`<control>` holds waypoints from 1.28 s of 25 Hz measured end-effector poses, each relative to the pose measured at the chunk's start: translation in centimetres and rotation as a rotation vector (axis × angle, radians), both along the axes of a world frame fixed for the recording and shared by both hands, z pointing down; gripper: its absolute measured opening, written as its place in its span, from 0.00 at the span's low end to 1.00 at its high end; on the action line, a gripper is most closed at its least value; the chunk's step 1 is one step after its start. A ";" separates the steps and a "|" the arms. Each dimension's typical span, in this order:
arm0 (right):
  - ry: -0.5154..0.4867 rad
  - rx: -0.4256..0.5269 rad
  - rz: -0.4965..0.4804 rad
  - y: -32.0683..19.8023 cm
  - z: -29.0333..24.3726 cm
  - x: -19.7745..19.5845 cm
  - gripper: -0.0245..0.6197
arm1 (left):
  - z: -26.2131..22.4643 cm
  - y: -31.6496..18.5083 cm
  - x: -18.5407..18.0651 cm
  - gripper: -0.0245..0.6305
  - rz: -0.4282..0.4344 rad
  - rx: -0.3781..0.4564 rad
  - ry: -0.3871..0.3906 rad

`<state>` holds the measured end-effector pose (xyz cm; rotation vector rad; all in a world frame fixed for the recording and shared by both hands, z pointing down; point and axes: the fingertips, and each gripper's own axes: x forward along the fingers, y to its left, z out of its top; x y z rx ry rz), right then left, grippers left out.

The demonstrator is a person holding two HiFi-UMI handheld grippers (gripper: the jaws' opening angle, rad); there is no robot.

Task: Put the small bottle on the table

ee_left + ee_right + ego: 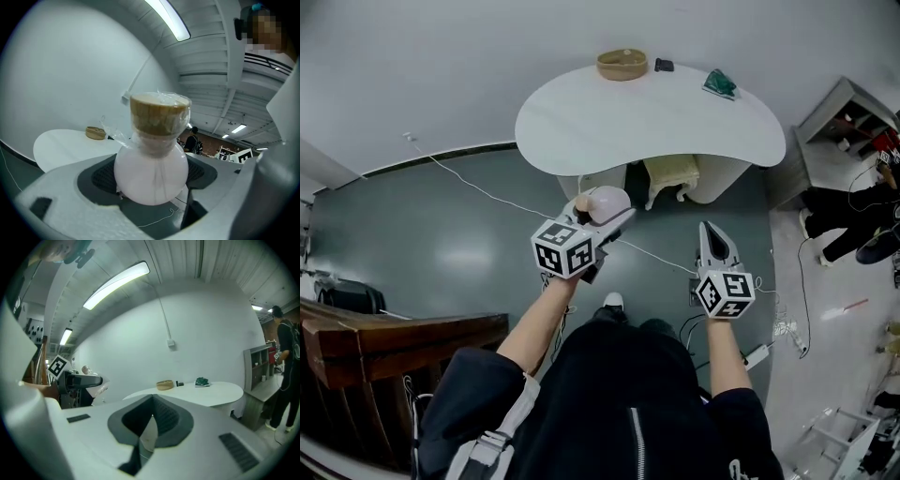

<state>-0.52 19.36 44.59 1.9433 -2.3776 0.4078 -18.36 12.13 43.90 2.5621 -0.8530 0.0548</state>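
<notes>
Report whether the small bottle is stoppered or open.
Stoppered: a cork, under clear wrap, plugs the neck of the small bottle.

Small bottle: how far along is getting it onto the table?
Done: the left gripper grips the small bottle by its round body. In hand: it hangs over the floor, short of the table. Left: reach the table, set it down, let go. The right gripper is shut, empty.
</notes>
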 end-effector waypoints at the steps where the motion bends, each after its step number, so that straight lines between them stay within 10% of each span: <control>1: 0.003 -0.006 -0.003 -0.8 0.2 -0.2 0.04 | 0.2 -1.0 0.0 0.65 0.006 -0.002 -0.003; 13: -0.001 -0.050 -0.004 -10.3 2.8 2.7 0.04 | 2.2 -10.9 3.3 0.65 0.034 -0.017 -0.032; 32: -0.046 -0.067 -0.217 -38.3 3.7 16.8 0.04 | 3.7 -34.3 16.8 0.65 -0.158 -0.044 -0.084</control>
